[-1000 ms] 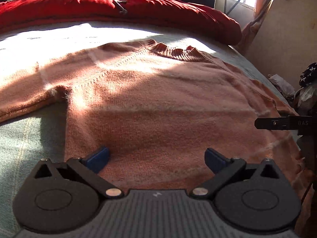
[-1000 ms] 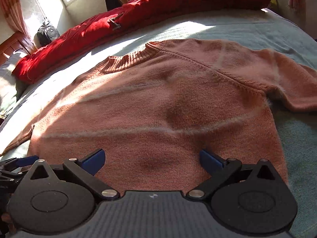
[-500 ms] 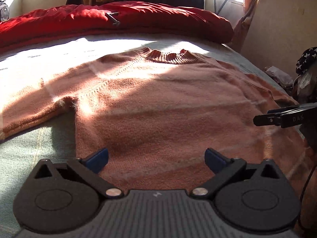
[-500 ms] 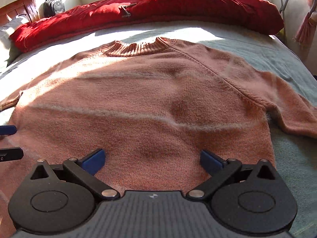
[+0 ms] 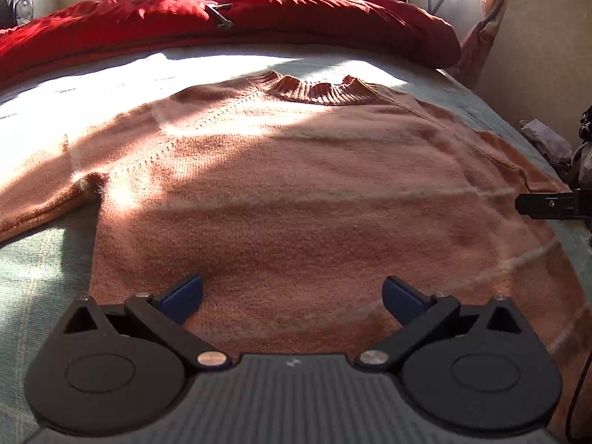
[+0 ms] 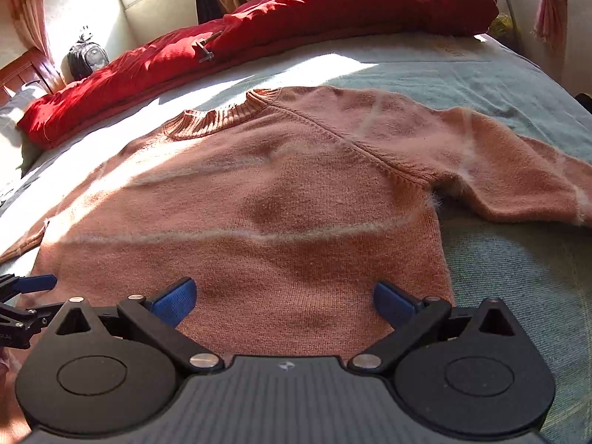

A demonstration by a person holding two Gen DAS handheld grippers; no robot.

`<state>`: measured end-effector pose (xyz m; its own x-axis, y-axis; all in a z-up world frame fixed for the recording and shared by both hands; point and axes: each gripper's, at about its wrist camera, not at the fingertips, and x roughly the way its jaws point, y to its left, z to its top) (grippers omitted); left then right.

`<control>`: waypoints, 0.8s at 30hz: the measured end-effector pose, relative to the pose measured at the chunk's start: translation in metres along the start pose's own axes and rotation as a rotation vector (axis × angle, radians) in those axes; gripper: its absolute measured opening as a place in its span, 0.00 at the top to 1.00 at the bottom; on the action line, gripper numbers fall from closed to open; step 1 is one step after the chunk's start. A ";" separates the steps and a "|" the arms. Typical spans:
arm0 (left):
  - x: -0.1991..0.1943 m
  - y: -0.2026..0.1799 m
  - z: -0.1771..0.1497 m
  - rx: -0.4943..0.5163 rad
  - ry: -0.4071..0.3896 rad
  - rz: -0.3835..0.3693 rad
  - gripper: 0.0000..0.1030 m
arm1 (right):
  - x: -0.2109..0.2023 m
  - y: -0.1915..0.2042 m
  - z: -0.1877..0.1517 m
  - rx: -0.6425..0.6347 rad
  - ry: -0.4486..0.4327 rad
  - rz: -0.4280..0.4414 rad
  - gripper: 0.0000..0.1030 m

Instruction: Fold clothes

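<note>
sweater [image 5: 303, 199] flat on bed [image 5: 40, 266], collar at 12 | left gripper [image 5: 292, 296] and right gripper [image 6: 285, 298] at hem, jaws apart, empty

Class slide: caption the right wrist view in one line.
Open right claw above a pink sweater spread flat on the bed.

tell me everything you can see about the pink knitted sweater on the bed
The salmon-pink knitted sweater looks soft and fuzzy, with a ribbed darker collar and thin pale stripes across body and sleeves. It lies flat and unfolded on the pale green bedspread, collar toward the red duvet, both sleeves spread sideways. Sunlight and shadow cross it. Neither open gripper appears to grip it.
</note>
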<state>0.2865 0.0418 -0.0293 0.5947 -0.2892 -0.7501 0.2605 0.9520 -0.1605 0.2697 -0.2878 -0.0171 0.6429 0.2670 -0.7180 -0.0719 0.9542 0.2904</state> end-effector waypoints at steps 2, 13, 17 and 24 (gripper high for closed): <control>-0.008 -0.002 -0.001 -0.042 -0.005 0.017 0.01 | -0.014 -0.014 0.012 0.010 -0.050 0.017 0.00; -0.016 -0.048 -0.002 -0.014 0.023 0.095 0.01 | -0.065 -0.161 0.045 0.257 -0.237 0.035 0.00; -0.016 -0.063 0.000 -0.021 0.014 0.091 0.01 | -0.061 -0.204 0.060 0.290 -0.217 -0.041 0.00; -0.007 -0.079 0.003 0.009 0.042 0.117 0.01 | -0.080 -0.275 0.077 0.360 -0.254 -0.043 0.00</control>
<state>0.2638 -0.0314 -0.0099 0.5895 -0.1711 -0.7894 0.1978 0.9781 -0.0643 0.2966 -0.5821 0.0094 0.8095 0.1440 -0.5692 0.2001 0.8438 0.4980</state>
